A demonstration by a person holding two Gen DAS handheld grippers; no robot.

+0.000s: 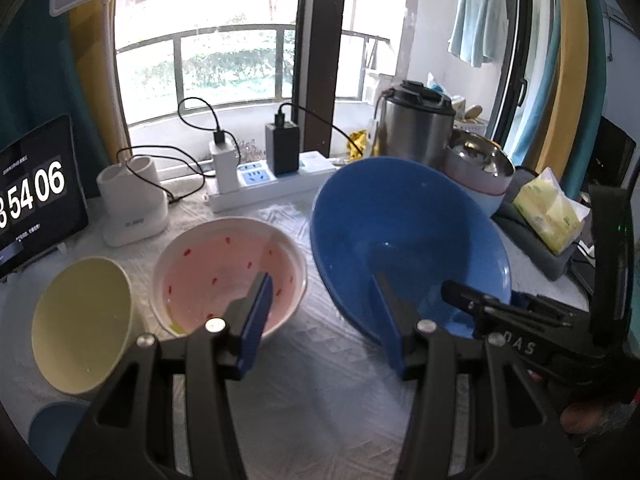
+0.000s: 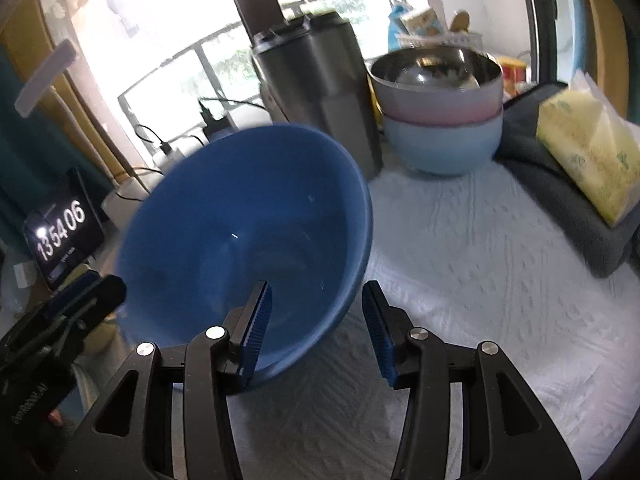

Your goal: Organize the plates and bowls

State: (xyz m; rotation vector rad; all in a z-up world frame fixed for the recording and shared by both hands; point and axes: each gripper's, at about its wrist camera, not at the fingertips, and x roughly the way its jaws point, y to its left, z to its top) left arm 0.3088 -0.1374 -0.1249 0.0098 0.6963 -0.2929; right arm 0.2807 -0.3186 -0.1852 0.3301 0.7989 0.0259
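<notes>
Landmark: we place everything by the blue bowl [image 1: 400, 240], which sits tilted on the white textured cloth [image 1: 320, 380], its opening turned toward us.
Left gripper [image 1: 324, 312]: our fingers are spread wide and grasp nothing; the left pad [image 1: 256, 320] hangs before the pink bowl, the right pad [image 1: 390, 328] overlaps the blue bowl's near rim, and we cannot tell whether it touches.
Right gripper [image 2: 318, 328]: our fingers stand apart astride the blue bowl's near rim, the left pad [image 2: 256, 328] inside the bowl, the right pad [image 2: 378, 336] outside it and clear of the wall, so nothing is clamped.
Pink bowl [image 1: 230, 272]: white-rimmed with small red marks, upright just left of the blue bowl.
Cream cup [image 1: 80, 324]: tipped on its side, further left of the blue bowl, beyond the pink one.
Stacked bowls [image 2: 440, 108]: behind and right of the blue bowl, a steel-lined pink one nested in a pale blue one.
Steel canister [image 2: 320, 88]: right behind the blue bowl.
Tissue pack [image 2: 592, 156]: far right of the blue bowl, resting on a dark grey fold.
Power strip [image 1: 260, 184]: behind and left of the blue bowl, chargers plugged in.
Clock screen [image 1: 36, 192]: far left of the blue bowl, its visible digits ending 54 06.
</notes>
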